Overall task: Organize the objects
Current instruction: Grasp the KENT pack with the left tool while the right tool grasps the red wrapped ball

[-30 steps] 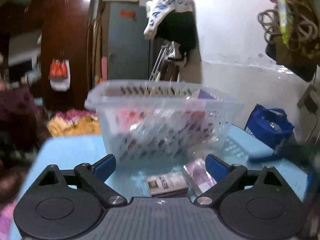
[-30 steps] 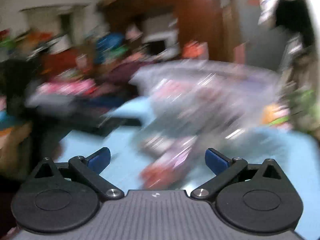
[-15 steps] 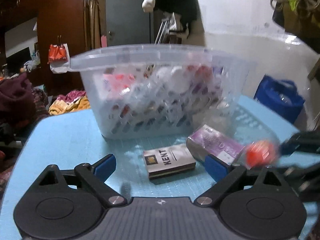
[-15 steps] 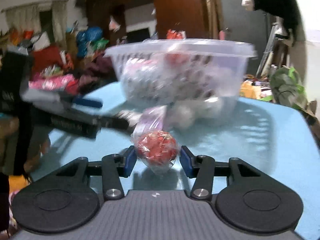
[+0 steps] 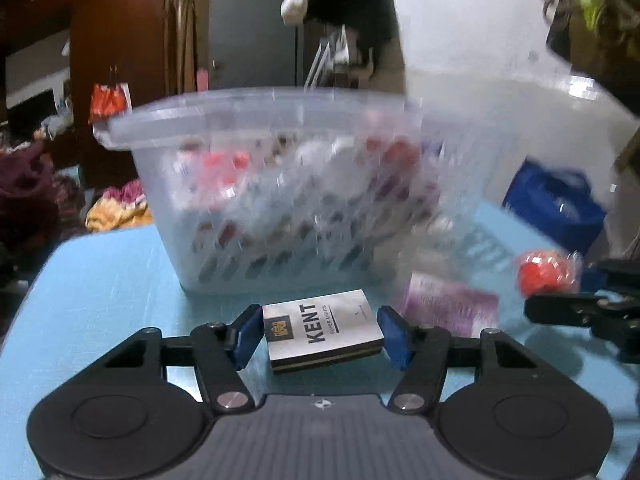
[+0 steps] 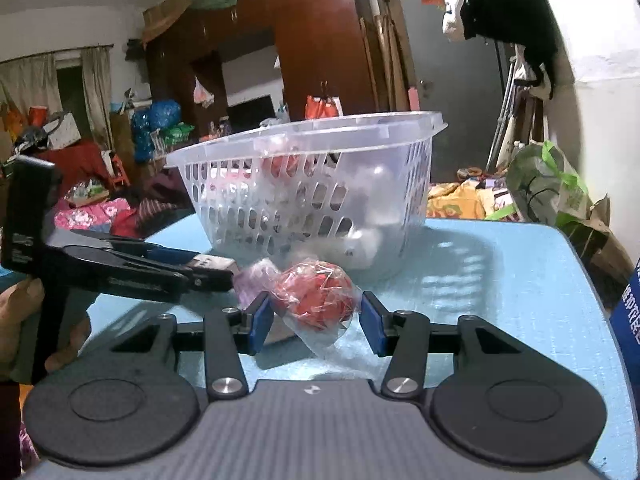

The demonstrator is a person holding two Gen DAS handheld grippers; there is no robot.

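A clear plastic basket (image 5: 256, 120) (image 6: 304, 136) holding several items stands on the blue table (image 5: 100, 280). My left gripper (image 5: 322, 332) is shut on a grey KENT cigarette pack (image 5: 320, 326). A purple packet (image 5: 448, 308) lies on the table to its right. My right gripper (image 6: 314, 318) is shut on a red ball in a clear plastic bag (image 6: 316, 300), held above the table in front of the basket. The ball also shows in the left wrist view (image 5: 546, 274). The left gripper shows at the left of the right wrist view (image 6: 132, 268).
A blue bag (image 5: 556, 204) sits beyond the table's right edge. A green plastic bag (image 6: 548, 184) and piled clothes (image 6: 100, 212) lie on the floor around the table. A wooden wardrobe (image 6: 312, 48) stands behind.
My left gripper has moved forward and closed on the KENT pack. My right gripper keeps its hold on the bagged red ball and has lifted it slightly.
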